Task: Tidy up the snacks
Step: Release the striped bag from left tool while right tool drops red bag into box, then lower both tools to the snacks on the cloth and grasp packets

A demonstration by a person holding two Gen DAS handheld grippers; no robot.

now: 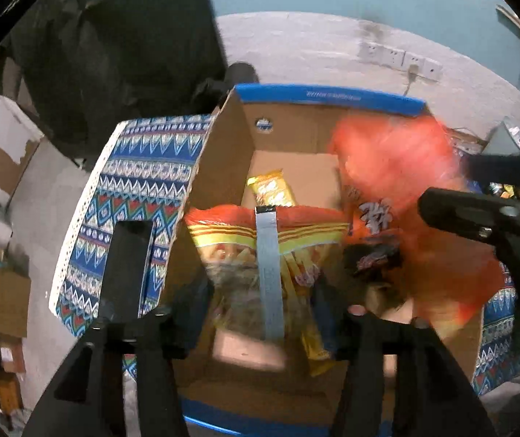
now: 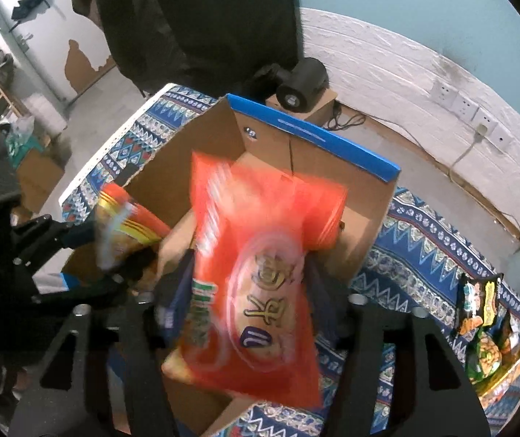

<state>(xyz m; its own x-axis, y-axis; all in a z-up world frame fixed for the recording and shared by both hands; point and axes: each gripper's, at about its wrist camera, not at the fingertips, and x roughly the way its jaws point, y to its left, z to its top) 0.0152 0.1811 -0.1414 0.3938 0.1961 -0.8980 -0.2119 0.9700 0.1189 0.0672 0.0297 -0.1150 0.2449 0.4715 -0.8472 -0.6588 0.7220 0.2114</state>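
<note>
Box (image 2: pixel 351 167) open on top; red bag (image 2: pixel 260 255) fills right half, striped bag (image 1: pixel 260 240) left.

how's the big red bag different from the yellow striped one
The red snack bag is plain red-orange with large characters on an oval panel; the yellow-striped snack bag has red and yellow bands over a clear window showing stick snacks. The red bag looks larger. The red bag is badly motion-blurred in both views, the striped one sharper in the left wrist view. Both are over the open cardboard box, each between a gripper's fingers.
</note>
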